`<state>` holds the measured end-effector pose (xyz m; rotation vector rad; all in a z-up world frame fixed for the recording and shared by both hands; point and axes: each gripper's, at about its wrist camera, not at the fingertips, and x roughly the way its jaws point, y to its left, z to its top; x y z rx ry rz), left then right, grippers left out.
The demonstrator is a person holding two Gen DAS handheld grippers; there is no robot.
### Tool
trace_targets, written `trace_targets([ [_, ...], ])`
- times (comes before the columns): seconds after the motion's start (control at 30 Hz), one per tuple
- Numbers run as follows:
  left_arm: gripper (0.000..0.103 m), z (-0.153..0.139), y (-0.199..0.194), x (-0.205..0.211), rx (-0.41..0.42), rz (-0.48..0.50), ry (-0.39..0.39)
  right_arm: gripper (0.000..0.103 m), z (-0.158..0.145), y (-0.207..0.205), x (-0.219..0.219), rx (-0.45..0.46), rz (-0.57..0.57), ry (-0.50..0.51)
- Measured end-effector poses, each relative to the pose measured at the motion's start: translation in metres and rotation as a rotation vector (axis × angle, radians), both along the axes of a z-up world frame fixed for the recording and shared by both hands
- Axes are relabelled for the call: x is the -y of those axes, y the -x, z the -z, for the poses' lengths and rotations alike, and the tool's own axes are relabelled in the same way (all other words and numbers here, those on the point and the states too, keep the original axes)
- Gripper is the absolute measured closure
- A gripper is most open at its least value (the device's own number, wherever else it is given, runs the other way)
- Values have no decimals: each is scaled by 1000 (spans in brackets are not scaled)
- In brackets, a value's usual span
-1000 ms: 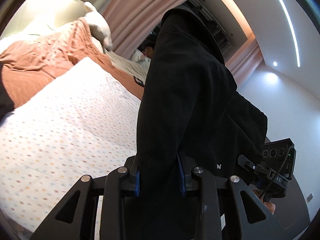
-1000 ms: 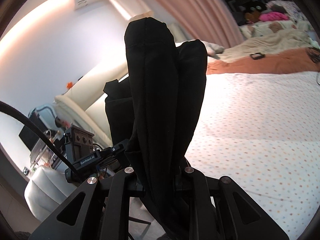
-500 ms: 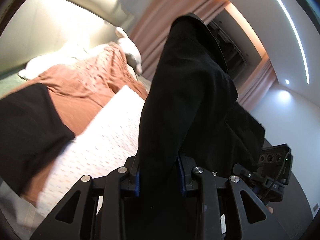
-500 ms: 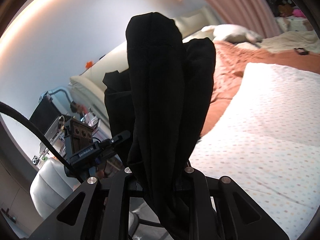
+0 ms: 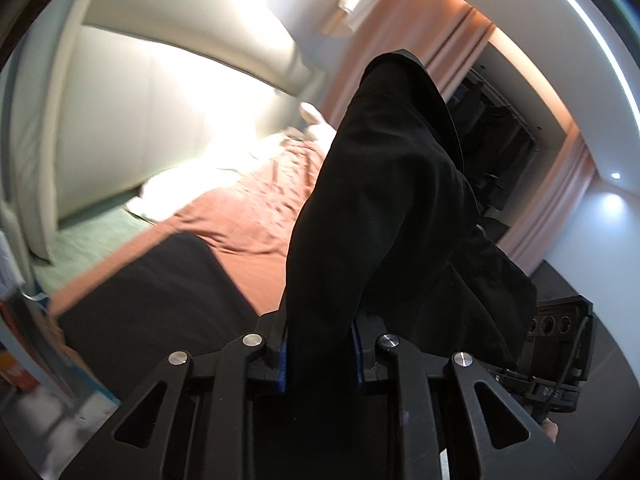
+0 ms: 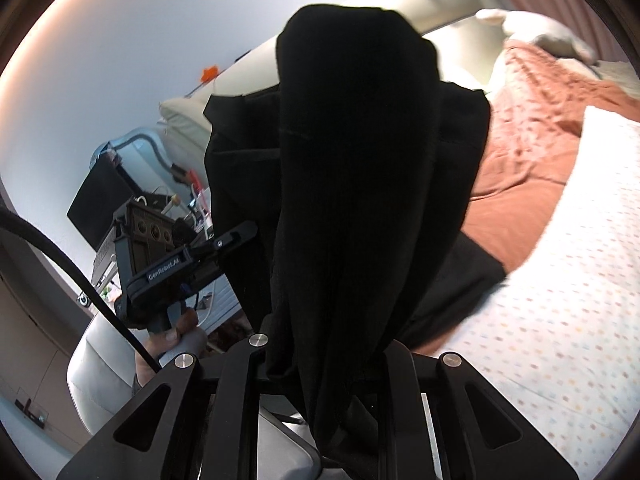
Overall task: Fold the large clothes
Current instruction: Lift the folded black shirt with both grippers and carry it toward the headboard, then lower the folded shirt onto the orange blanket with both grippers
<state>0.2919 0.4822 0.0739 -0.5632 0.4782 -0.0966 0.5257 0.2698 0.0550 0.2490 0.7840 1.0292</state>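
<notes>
A large black garment (image 5: pixel 384 208) hangs bunched between both grippers, held up in the air beside the bed. My left gripper (image 5: pixel 320 356) is shut on one bunch of its cloth. My right gripper (image 6: pixel 324 364) is shut on another bunch (image 6: pixel 352 184). Each gripper shows in the other's view: the right one (image 5: pixel 560 360) at lower right, the left one (image 6: pixel 168 264) at left. Another black cloth (image 5: pixel 152 304) lies flat on the bed below; it also shows in the right wrist view (image 6: pixel 456 280).
The bed has a rust-brown blanket (image 5: pixel 248 216) and a white dotted cover (image 6: pixel 560 280). A padded headboard (image 5: pixel 168 104) and pillows (image 6: pixel 536 28) stand behind. Cluttered shelves (image 6: pixel 132 184) and a grey seat (image 6: pixel 100 364) are at left. Curtains (image 5: pixel 432 40) hang beyond.
Both grippers have swung with the black garment toward the head of the bed. The dotted cover has left the left wrist view, and the flat black cloth has come into it.
</notes>
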Motion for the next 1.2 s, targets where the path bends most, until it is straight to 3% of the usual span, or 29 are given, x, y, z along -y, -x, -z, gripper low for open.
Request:
trace_targets([
  [0.2,80,-2,3,-31,-33,-80,-39,89,9,-28,-57,-44,-64,-27],
  [0.43,80,-2,-8,-57,-104,-126,-96,89,34,-54,-91,-146,-111,-77],
  [0.63,80,18,-53,-58,-177,-142,-148,89,66,-82,-93,-210,-105,-86],
  [0.87,80,53,-130,-78,-270,-140,-150,89,103,-138,-73,-274,-36,-53],
  [1.03,68,70,-158,-85,-335,-185,-107,90,130,-167,-53,-317,14,-11],
  [1.2,42,100,-139,-84,-367,-209,-97,89,187,-192,-42,-370,86,142],
])
